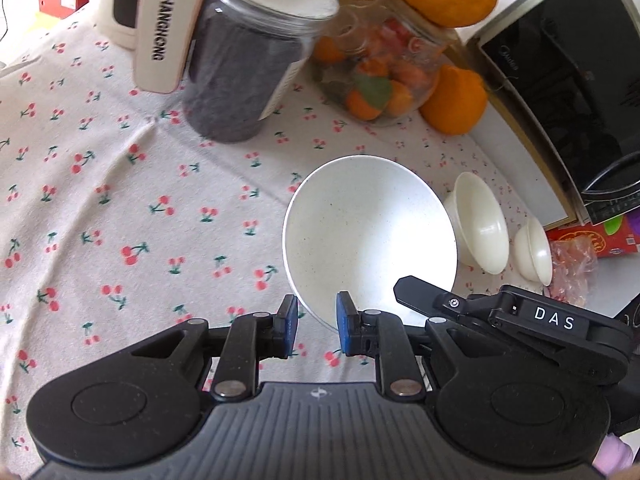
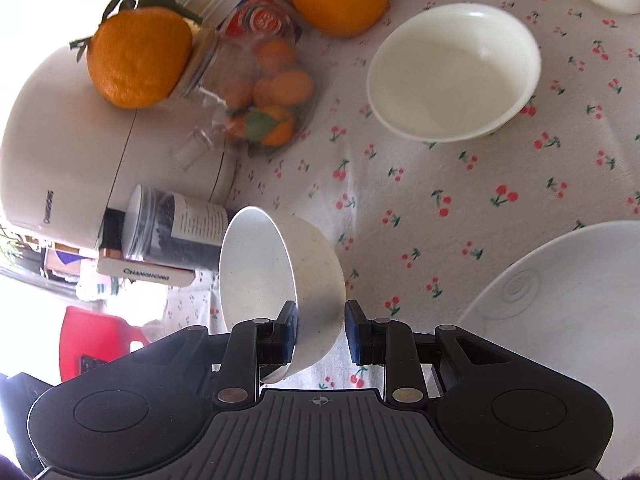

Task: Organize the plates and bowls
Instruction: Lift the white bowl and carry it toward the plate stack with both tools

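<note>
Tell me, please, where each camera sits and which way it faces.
Left wrist: on the left gripper, looking down along its fingers at the tilted speckled bowl they clamp; the right gripper shows at right, on the bowl's rim.
Right wrist: on the right gripper, looking down past the speckled bowl in its fingers toward a cream bowl and a plate; only its own fingers clearly show.
Shared: the speckled bowl, the CHANGHONG appliance, the dark jar, the cherry tablecloth.

Open cloth (image 1: 120, 208) fills the desk's middle; jars (image 1: 248, 60), oranges (image 1: 452, 100) and a cooker (image 1: 160, 20) crowd its far edge.
</note>
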The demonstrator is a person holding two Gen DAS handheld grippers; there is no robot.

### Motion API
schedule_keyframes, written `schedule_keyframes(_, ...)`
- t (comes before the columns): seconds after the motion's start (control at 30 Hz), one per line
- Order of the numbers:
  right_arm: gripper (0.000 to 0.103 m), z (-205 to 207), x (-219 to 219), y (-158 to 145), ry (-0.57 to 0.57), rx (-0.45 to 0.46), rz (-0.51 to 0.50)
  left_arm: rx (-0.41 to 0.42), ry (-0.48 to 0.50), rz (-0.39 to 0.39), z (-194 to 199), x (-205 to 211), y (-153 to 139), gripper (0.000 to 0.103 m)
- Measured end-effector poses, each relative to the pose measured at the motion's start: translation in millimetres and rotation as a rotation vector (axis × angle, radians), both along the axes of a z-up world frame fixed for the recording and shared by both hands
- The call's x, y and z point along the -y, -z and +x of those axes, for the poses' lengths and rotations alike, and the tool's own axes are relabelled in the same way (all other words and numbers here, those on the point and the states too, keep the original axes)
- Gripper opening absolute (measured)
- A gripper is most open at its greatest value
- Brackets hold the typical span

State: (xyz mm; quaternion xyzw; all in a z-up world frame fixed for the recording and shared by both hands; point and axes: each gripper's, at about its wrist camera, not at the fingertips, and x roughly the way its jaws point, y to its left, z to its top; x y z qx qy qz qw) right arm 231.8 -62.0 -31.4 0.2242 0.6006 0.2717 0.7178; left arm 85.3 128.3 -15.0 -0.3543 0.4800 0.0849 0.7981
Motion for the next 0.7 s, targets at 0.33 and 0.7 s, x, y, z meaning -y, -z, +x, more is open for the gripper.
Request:
schedule_keyframes(0.33,0.026,-7,-19,12,-0.033,-0.019,-0.021,-0.029,-0.008,-0.006,-9,-15,6,0.018)
schedule_keyframes(0.7,0.031,-5,-13,9,-0.024,-0.022,0.003,-0.008,-0.005,0.029,-7,-10,0,0.034)
